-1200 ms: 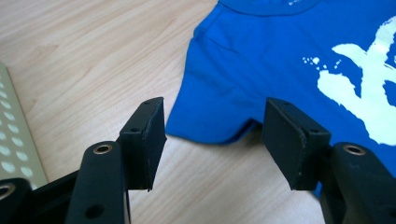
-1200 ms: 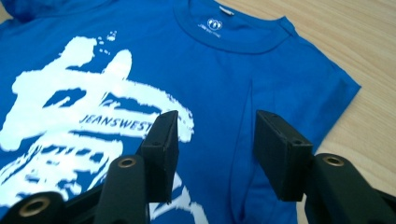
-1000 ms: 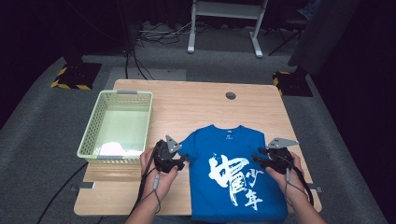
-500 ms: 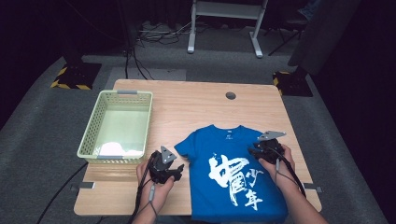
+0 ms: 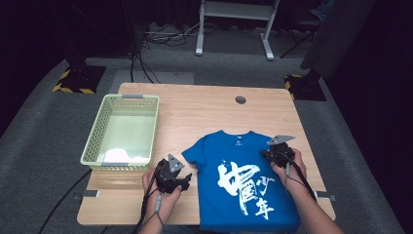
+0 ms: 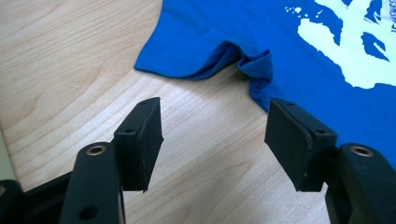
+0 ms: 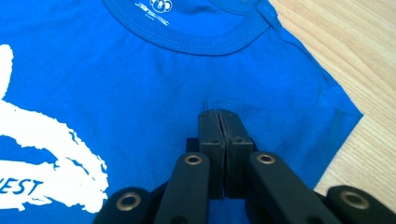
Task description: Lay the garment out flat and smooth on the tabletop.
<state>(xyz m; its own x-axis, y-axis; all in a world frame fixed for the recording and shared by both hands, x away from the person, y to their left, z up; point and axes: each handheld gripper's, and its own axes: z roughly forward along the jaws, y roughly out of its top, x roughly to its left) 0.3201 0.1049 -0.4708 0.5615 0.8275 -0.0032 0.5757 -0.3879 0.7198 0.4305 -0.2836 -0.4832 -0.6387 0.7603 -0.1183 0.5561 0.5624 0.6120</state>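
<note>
A blue T-shirt (image 5: 243, 180) with white brush lettering lies flat, front up, on the near right of the wooden table (image 5: 195, 112). My right gripper (image 5: 268, 153) rests on the shirt's shoulder beside the collar. Its jaws have just been closing, and in the right gripper view the right gripper (image 7: 218, 114) stands shut, pinching a small pucker of the T-shirt (image 7: 140, 79). My left gripper (image 5: 185, 181) sits on bare wood just left of the shirt's sleeve. In the left gripper view the left gripper (image 6: 215, 116) is open, with the sleeve and armpit fold of the T-shirt (image 6: 327, 56) a little ahead of it.
A pale green mesh basket (image 5: 95, 141) stands on the table's left side with something white (image 5: 119, 156) in its near end. A round cable hole (image 5: 240, 100) sits near the far edge. Bare wood lies beyond the shirt.
My right gripper has shifted left onto the shirt's shoulder and its jaws have closed on the fabric. The left gripper has stayed almost where it was, still open.
</note>
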